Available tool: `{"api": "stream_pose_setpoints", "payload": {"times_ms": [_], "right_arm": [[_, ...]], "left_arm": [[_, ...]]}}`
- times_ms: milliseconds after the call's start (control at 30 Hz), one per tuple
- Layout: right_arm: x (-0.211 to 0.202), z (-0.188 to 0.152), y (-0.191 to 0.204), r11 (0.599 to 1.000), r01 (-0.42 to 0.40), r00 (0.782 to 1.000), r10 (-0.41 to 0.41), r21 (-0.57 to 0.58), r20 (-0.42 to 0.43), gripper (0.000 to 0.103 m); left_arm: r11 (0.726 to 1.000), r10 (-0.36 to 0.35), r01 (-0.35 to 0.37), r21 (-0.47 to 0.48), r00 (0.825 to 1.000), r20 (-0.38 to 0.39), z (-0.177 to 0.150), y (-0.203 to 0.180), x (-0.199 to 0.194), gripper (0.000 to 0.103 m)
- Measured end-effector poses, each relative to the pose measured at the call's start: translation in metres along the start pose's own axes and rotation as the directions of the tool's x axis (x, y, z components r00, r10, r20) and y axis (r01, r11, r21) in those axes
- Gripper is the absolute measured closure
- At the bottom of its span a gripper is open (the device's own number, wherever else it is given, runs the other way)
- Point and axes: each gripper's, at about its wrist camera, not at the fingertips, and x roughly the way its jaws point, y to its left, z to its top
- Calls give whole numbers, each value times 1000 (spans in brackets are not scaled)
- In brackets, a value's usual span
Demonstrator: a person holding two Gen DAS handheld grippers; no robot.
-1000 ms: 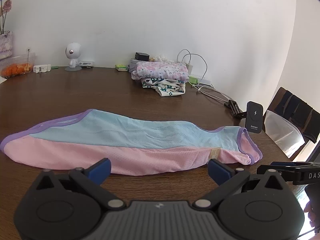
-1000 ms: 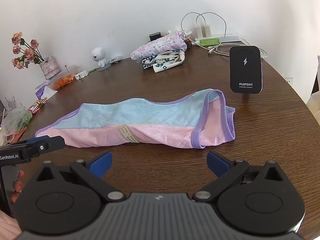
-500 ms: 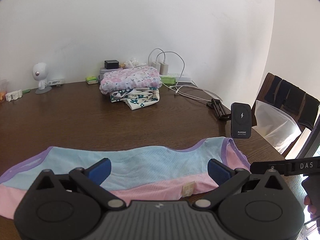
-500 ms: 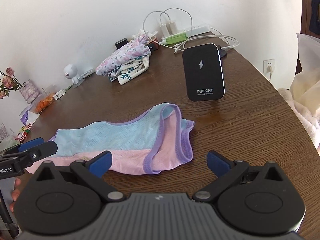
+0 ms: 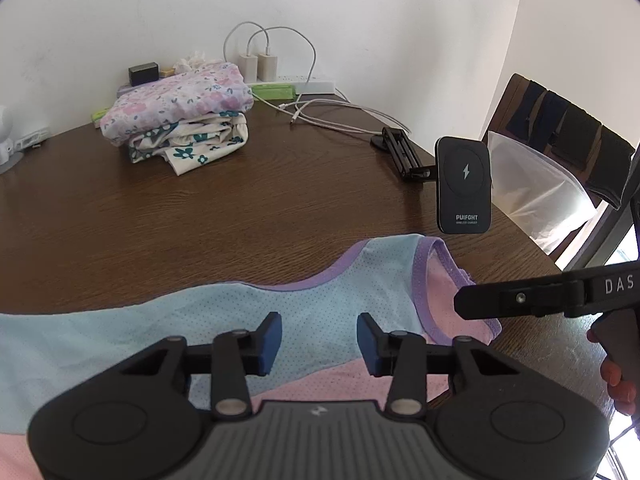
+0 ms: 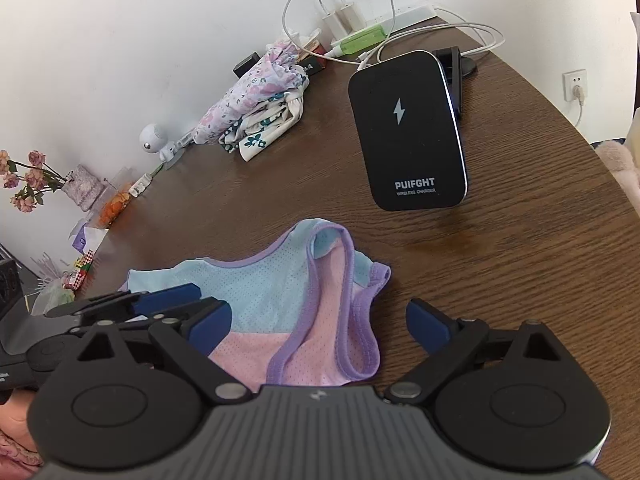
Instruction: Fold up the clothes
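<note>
Garment (image 5: pixel 248 320) lies flat on table (image 5: pixel 160 216); left gripper (image 5: pixel 319 340) and right gripper (image 6: pixel 318 326) both gape.

A big brown wooden table (image 5: pixel 280 208) fills the middle of the frame. Behind it, across the top, stands a plain white wall (image 5: pixel 360 8). At the right edge a dark wooden chair (image 5: pixel 516 96) stands by bright daylight. In the right wrist view, 1 white wall socket (image 6: pixel 575 85) sits at the upper right.
</note>
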Motion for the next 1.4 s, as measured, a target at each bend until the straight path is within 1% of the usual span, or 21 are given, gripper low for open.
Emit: {"api": "stream_pose_setpoints", "payload": {"times_ms": [67,200,300,367,400,433,467,567,600,633,733,767,800,833,900,967,1033,1100,1233,1367,1400], "right_arm": [[3,4,1,1000,-3,1000,3,-8,-5,8],[10,7,5,999,-13,1000,13,-34,-13,10],[16,7,13,997,-12,1000,10,-74,-24,20],[20,7,16,996,-15,1000,13,-84,-28,31],[21,7,16,996,-14,1000,12,-83,-28,35],[22,7,17,996,-13,1000,11,-83,-28,45],[24,7,18,997,-9,1000,6,-82,-31,58],[27,7,17,997,11,999,-14,-77,-36,79],[27,7,18,997,18,999,-21,-78,-37,84],[27,6,18,996,23,999,-26,-86,-36,93],[26,4,21,993,39,999,-43,-113,-32,97],[24,3,25,990,42,999,-46,-133,-25,98],[22,2,28,987,45,999,-49,-153,-18,98],[20,2,32,984,48,999,-51,-172,-11,98],[16,-1,41,972,65,998,-64,-225,12,98],[12,-6,55,947,102,995,-92,-305,46,98],[10,-13,68,918,137,990,-116,-373,78,98],[11,-20,78,899,152,988,-123,-412,96,98],[13,-27,89,885,170,984,-130,-434,121,98],[15,-32,95,883,181,981,-134,-432,137,98],[15,-33,96,882,185,981,-136,-433,141,98]], "left_arm": [[1000,-8,8,-13,1000,-26,-2,5,8,72],[999,-31,30,-29,999,-14,-4,10,8,72],[998,-48,48,-41,999,-1,-6,13,7,71],[997,-59,59,-49,998,7,-6,16,7,70],[996,-65,65,-53,998,11,-7,17,7,70],[996,-71,72,-57,997,15,-8,18,6,70],[995,-78,79,-60,997,17,-8,19,6,70],[994,-93,95,-61,995,23,-10,21,6,70],[993,-97,98,-60,995,23,-10,21,6,70],[993,-100,101,-59,995,24,-10,21,6,70],[990,-114,115,-76,993,16,-7,24,7,68],[988,-124,123,-97,992,5,-5,25,7,64],[983,-141,141,-116,990,8,-1,28,5,53],[978,-161,162,-135,987,15,3,30,2,45],[967,-199,202,-154,979,39,13,33,-6,42],[955,-237,242,-169,970,50,26,32,-11,37],[938,-278,280,-203,960,38,41,30,-11,37],[929,-310,303,-211,951,-1,54,23,-5,37],[939,-303,277,-205,947,-107,69,7,14,38],[955,-252,215,-203,951,-177,70,-4,28,39],[956,-246,206,-209,952,-184,70,-5,30,40]]}}
